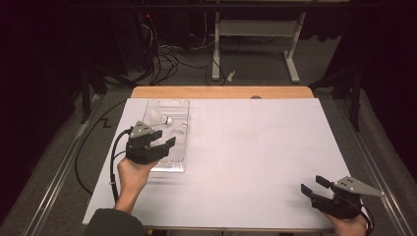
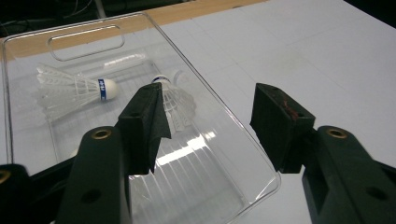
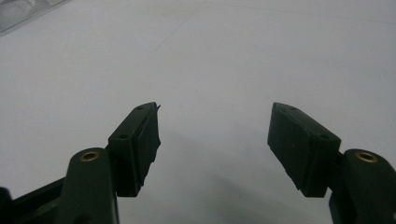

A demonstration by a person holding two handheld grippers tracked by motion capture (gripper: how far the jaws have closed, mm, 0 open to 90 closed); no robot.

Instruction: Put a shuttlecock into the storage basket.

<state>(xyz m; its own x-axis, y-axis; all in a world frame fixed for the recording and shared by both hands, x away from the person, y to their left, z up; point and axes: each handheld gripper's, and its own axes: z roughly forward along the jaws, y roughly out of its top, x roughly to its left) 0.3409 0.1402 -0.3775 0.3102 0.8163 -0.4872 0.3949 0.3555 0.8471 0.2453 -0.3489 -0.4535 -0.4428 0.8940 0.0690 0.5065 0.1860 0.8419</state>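
Left claw hovering wide open over the near end of a clear plastic tray on the white surface, nothing between the jaws. Just beyond the left jaw, inside the tray, one shuttlecock lying flat; a second shuttlecock farther back. Right claw also spread wide, empty, well apart at the surface's near right corner.

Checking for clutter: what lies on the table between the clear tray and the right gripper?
Nothing: in the high view the white table is bare from the clear tray to the right gripper.
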